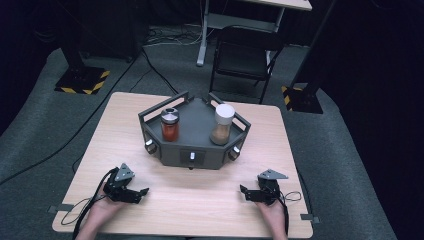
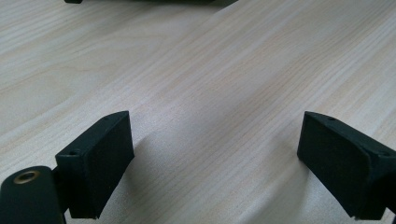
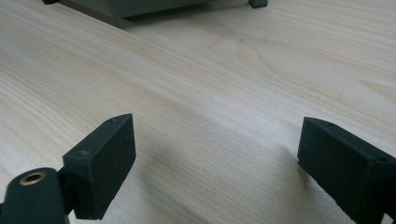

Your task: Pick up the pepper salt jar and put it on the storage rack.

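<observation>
Left gripper [image 1: 143,192] and right gripper [image 1: 243,190] — both spread wide, empty — low over table [image 1: 200,205], near rack [image 1: 192,132].

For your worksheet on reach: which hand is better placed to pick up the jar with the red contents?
Probably the left. The left gripper rests open on the table, on the same side as the red-filled jar in the grey tray. The right gripper, also open, sits nearer the tan-filled jar.

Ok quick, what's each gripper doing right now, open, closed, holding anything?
Left gripper: open, holding nothing, low over the light wooden table.
Right gripper: open, holding nothing, low over it.
</observation>
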The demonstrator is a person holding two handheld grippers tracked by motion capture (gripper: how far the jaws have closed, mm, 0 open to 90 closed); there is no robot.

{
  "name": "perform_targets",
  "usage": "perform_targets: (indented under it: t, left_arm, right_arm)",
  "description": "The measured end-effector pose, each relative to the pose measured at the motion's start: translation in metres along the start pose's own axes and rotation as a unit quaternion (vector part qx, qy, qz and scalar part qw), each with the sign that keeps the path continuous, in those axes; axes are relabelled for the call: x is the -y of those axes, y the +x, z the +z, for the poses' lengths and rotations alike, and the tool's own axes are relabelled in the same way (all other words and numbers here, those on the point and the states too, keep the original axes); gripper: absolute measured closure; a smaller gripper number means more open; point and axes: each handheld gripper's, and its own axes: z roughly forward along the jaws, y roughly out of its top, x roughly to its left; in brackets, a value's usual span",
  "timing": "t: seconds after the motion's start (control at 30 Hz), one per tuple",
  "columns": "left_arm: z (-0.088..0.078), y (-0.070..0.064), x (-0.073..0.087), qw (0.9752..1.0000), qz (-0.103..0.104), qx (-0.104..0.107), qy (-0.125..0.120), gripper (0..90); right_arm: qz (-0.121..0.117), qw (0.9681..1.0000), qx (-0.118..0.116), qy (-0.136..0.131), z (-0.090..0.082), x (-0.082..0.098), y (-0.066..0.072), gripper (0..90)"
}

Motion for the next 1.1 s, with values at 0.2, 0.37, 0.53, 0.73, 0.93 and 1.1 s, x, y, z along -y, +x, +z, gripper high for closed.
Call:
perform_targets:
  t: [0.2, 0.37, 0.53, 0.73, 0.93, 1.1]
  left_arm:
    - [0.000, 0.000, 0.000, 1.0000, 0.000, 0.000, 0.000, 9.9]
    - [0.000, 0.000, 0.000, 1.0000, 0.000, 0.000, 0.000, 9.9]
    - [0.000, 0.000, 0.000, 1.0000, 0.000, -0.001, 0.000, 9.9]
    - [0.000, 0.000, 0.000, 1.0000, 0.000, -0.001, 0.000, 9.9]
    - [0.000, 0.000, 0.000, 1.0000, 0.000, -0.001, 0.000, 9.9]
    - [0.000, 0.000, 0.000, 1.0000, 0.000, -0.001, 0.000, 9.9]
  right_arm:
    - [-0.012, 0.9997, 0.007, 0.018, 0.002, -0.005, 0.005, 10.5]
    - [-0.022, 0.9993, 0.019, 0.022, 0.002, -0.006, 0.012, 10.3]
    - [-0.020, 0.9993, 0.020, 0.023, 0.001, -0.005, 0.013, 10.2]
    - [-0.020, 0.9993, 0.019, 0.023, 0.001, -0.005, 0.013, 10.0]
    - [-0.020, 0.9993, 0.019, 0.023, 0.001, -0.005, 0.013, 10.0]
    - [-0.020, 0.9993, 0.019, 0.023, 0.001, -0.005, 0.013, 10.0]
